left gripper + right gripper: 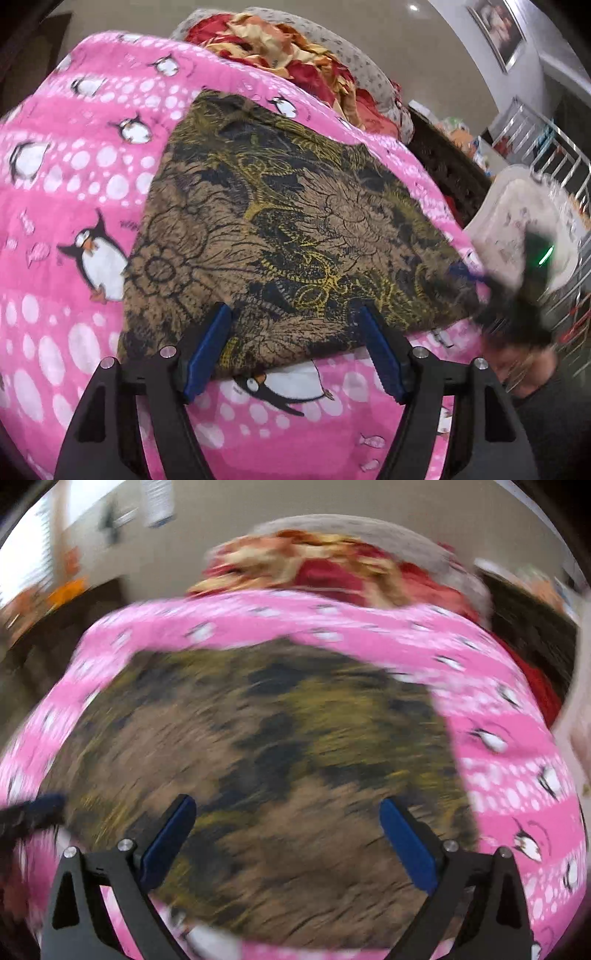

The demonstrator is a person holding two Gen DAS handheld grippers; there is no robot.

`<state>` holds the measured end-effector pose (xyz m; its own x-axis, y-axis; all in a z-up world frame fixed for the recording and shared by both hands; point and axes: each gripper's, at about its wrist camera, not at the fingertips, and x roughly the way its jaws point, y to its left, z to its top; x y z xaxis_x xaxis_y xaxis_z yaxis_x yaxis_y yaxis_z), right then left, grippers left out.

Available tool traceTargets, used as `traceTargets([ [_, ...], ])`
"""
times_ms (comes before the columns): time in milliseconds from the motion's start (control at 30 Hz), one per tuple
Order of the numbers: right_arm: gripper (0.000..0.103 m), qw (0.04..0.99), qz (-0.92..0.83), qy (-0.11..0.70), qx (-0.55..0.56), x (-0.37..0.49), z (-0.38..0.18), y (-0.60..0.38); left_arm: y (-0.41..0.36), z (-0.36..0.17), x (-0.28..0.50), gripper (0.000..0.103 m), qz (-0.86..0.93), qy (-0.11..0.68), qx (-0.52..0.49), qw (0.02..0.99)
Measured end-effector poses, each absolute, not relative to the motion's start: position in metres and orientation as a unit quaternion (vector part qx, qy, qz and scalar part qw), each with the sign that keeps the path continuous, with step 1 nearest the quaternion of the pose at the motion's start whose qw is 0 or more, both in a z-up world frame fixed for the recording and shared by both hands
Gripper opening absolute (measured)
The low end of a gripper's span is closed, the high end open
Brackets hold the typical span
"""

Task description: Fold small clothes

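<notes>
Here both claws hang spread above brown cloth on pink penguin blanket

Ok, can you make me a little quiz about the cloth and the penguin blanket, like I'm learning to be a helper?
1. True or false: the left gripper is open, with nothing between its fingers.
2. What lies under the brown patterned cloth?
A. a bare wooden floor
B. the pink penguin blanket
C. a blue towel
3. Fill in: beyond the blanket sits a heap of red and ____ fabric.

Key:
1. True.
2. B; the cloth lies spread flat on the blanket.
3. Orange. The right gripper is open too, above the same cloth, though its view is blurred.
</notes>
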<state>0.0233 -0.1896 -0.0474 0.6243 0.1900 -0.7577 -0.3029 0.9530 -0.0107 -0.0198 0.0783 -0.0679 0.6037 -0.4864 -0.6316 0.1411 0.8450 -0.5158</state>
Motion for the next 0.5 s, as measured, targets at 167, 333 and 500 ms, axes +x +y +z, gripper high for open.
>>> traceTargets([
  [167, 0.101, 0.903, 0.126, 0.409, -0.042, 0.003, -0.050, -0.206, 0.101, -0.061, -0.049, 0.051, -0.166, 0.400, -0.256, 0.864],
  [333, 0.101, 0.917, 0.081, 0.390, 0.007, -0.011, -0.072, -0.233, 0.103, -0.083, -0.068, 0.051, -0.155, 0.385, -0.293, 0.861],
  [500, 0.102, 0.919, 0.043, 0.388, -0.049, -0.008, -0.077, -0.212, 0.106, -0.083, -0.047, 0.055, -0.157, 0.395, -0.321, 0.846],
])
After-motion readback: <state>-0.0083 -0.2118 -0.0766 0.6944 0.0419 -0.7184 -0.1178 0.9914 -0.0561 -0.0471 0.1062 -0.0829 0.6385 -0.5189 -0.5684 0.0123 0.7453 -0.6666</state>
